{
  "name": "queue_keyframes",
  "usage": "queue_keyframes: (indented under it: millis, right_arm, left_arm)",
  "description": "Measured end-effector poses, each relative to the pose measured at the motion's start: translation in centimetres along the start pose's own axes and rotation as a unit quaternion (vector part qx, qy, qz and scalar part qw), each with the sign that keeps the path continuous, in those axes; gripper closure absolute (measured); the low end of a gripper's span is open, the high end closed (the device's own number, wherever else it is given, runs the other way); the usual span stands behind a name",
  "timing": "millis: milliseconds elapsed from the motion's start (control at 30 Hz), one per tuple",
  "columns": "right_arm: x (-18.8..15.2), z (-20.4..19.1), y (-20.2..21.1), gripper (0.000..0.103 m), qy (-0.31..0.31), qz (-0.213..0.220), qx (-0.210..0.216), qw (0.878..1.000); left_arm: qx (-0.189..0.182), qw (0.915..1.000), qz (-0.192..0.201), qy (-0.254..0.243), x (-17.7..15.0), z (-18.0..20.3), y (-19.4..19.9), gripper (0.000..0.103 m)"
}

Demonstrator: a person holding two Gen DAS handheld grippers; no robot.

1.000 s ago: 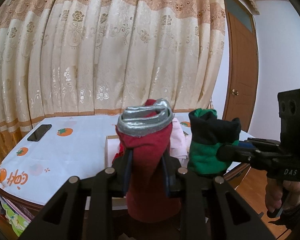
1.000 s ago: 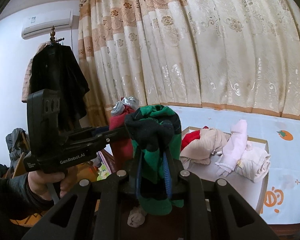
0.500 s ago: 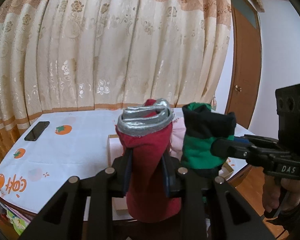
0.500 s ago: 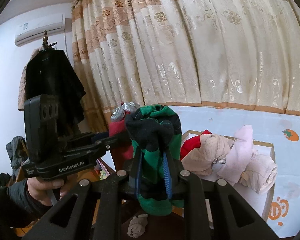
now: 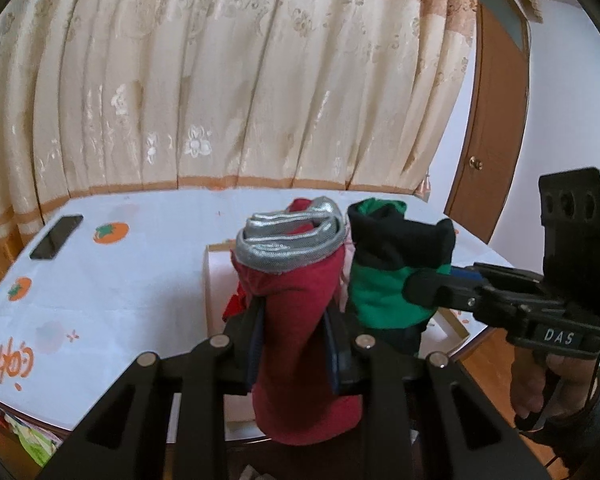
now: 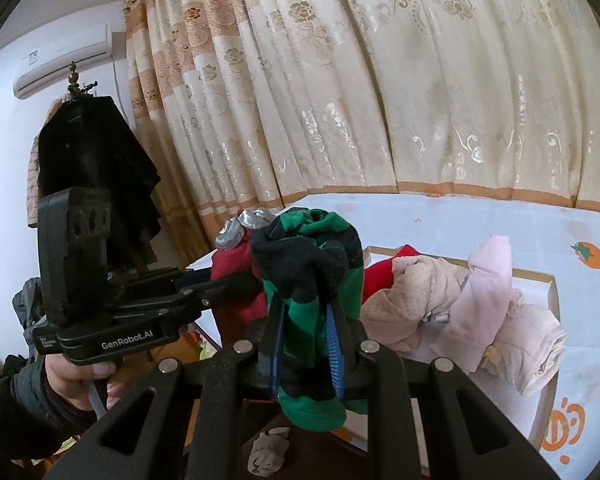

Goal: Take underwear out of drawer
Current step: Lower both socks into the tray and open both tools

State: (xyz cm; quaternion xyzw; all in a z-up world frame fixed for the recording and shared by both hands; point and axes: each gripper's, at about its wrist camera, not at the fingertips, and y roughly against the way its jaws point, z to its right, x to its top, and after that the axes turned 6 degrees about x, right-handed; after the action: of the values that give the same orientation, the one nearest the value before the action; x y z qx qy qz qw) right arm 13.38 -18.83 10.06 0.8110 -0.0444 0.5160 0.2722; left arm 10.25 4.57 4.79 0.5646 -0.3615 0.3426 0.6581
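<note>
My left gripper (image 5: 294,312) is shut on a rolled red underwear (image 5: 300,344) with a silver-grey waistband, held upright above the table's near edge. Just to its right, my right gripper (image 6: 306,308) is shut on a green and black striped underwear (image 6: 314,280); the same bundle (image 5: 384,296) shows in the left wrist view, almost touching the red one. Behind both stands the white drawer (image 6: 550,292) on the table, with a beige garment (image 6: 416,292), a pink garment (image 6: 492,292) and a red one (image 6: 384,276) heaped inside. A hand grips each gripper's handle.
The table's white cloth (image 5: 120,280) has orange fruit prints, with a black phone (image 5: 56,237) at its far left. Floral curtains hang behind it. A wooden door (image 5: 496,140) is at the right, a coat stand with a black coat (image 6: 92,168) at the left, and a grey sock (image 6: 268,446) lies on the floor.
Both grippers have drifted sideways together, each still holding its bundle. The green bundle now sits closer to the red one. Neither grip has changed.
</note>
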Motion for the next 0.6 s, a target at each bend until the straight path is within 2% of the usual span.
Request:
queue_keyframes:
  millis: [167, 600]
  right_arm:
    - [0.0, 0.5, -0.9, 0.082, -0.004, -0.007, -0.004, 1.0]
    - [-0.1, 2.3, -3.6, 0.082, -0.023, -0.039, -0.024, 0.999]
  left_arm:
    - [0.0, 0.9999, -0.015, 0.008, 0.3, -0.6, -0.9, 0.079]
    - [0.021, 0.998, -0.059, -0.009, 1.2, -0.3, -4.6, 0.079]
